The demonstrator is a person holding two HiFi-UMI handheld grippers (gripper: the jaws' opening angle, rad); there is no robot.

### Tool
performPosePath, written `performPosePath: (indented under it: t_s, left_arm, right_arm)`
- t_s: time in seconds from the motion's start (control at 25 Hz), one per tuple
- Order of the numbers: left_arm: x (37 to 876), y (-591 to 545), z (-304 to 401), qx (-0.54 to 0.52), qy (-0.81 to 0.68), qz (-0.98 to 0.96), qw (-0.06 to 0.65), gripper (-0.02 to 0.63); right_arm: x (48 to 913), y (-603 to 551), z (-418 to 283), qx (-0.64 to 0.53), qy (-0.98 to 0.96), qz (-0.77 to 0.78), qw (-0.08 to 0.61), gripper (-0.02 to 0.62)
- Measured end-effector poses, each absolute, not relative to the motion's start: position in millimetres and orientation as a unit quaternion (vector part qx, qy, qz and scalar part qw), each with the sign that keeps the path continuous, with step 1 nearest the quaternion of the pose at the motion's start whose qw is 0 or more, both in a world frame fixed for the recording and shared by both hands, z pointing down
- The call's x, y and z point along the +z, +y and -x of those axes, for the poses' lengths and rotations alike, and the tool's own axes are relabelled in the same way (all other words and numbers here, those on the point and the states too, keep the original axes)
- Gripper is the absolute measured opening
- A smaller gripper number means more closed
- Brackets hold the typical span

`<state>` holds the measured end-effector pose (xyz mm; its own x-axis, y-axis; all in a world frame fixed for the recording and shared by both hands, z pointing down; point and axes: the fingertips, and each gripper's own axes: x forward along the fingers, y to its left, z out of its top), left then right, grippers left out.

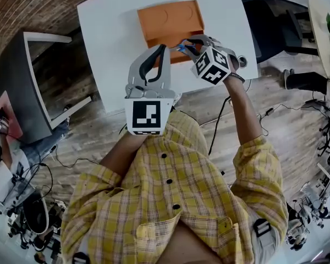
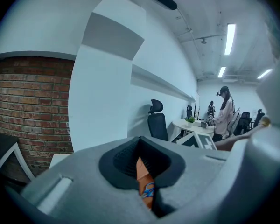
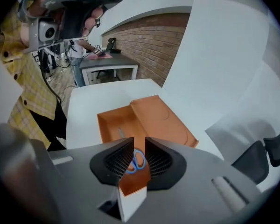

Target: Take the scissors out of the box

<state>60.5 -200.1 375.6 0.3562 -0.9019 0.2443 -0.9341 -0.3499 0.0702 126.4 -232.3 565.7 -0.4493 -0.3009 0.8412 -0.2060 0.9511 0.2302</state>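
Note:
An orange box lies open on the white table, its flat lid folded away from me. Blue-handled scissors rest in the box tray, blades pointing to its far end. My right gripper tilts down over the tray with its jaws a little apart; the blue handles show in the gap below, and the pads do not press them. In the head view the right gripper is at the box's near edge beside the scissors. My left gripper hovers just left, with a narrow gap and nothing held.
A grey side table stands left of the white table. A black office chair and a round table are at the right. Cables run over the wooden floor. A brick wall lies beyond the table.

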Motion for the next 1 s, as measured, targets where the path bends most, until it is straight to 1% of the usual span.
performPosePath:
  t_s: [0.2, 0.44, 0.6, 0.88, 1.0]
  left_arm:
    - [383, -196, -57, 0.100, -0.561, -0.815, 0.104, 0.005]
    - [383, -196, -56, 0.096, -0.566, -0.813, 0.099, 0.003]
    - [387, -193, -54, 0.107, -0.564, -0.812, 0.104, 0.005]
    - [390, -193, -51, 0.112, -0.566, -0.810, 0.104, 0.005]
    - [391, -194, -49, 0.114, -0.566, -0.810, 0.104, 0.003]
  right_arm:
    - [593, -228, -135, -0.069, -0.831, -0.084, 0.546, 0.067]
    - [633, -226, -146, -0.105, -0.794, -0.016, 0.598, 0.071]
    - [655, -224, -147, -0.094, -0.790, 0.009, 0.605, 0.100]
    - [674, -233, -148, -0.110, -0.777, 0.019, 0.619, 0.101]
    - [680, -230, -146, -0.107, -0.773, 0.032, 0.625, 0.114]
